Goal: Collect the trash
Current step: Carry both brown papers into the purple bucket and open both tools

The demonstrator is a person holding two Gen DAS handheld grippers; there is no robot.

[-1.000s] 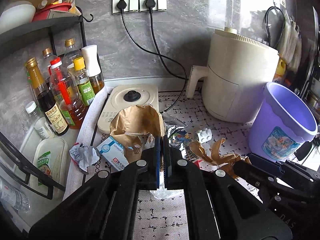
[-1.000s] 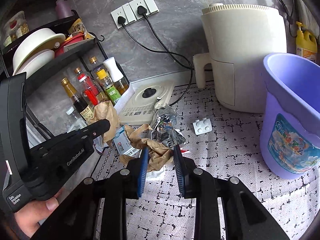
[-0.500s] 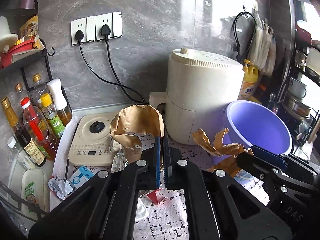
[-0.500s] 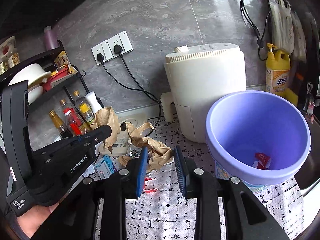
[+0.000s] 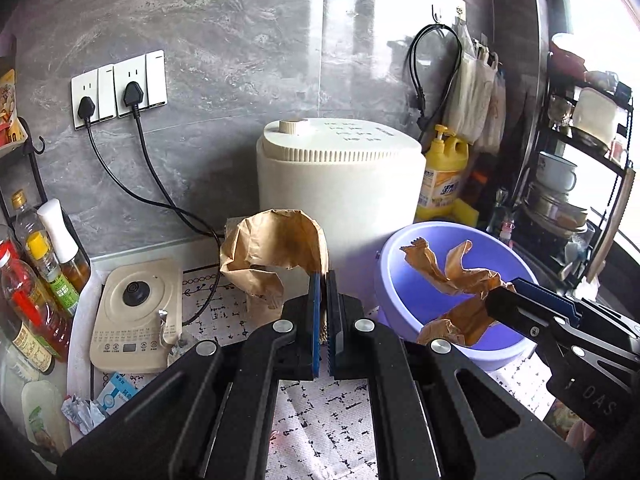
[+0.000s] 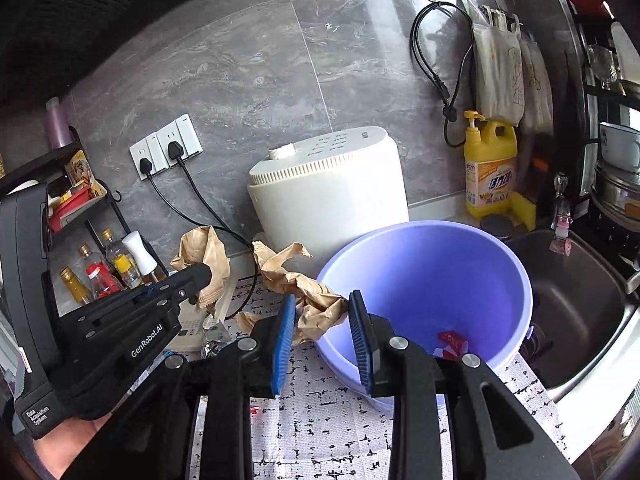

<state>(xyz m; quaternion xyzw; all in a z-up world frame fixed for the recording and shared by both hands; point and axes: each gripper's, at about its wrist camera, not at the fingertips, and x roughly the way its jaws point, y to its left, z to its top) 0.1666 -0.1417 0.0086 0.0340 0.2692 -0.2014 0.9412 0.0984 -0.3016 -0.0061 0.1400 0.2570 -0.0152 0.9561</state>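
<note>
My left gripper (image 5: 324,280) is shut on a brown paper bag (image 5: 272,248) and holds it up in front of the white appliance. My right gripper (image 6: 322,316) is shut on a crumpled piece of brown paper (image 6: 308,300), held at the left rim of the purple bucket (image 6: 500,264). In the left wrist view that paper (image 5: 452,276) hangs over the bucket (image 5: 400,292). A red wrapper (image 6: 452,342) lies inside the bucket. A blue-and-white box (image 5: 112,392) and a crumpled wrapper (image 5: 82,410) lie on the counter at the left.
A white air fryer (image 5: 340,188) stands behind the bucket. A cream kettle base (image 5: 136,312) and sauce bottles (image 5: 36,280) are at the left. A yellow detergent bottle (image 6: 490,168) and a steel sink (image 6: 576,304) are at the right. Cords hang from the wall sockets (image 5: 120,88).
Both grippers rose and swung right with their papers. The right gripper's crumpled paper now sits at the bucket's rim, and the counter litter has dropped to the lower left.
</note>
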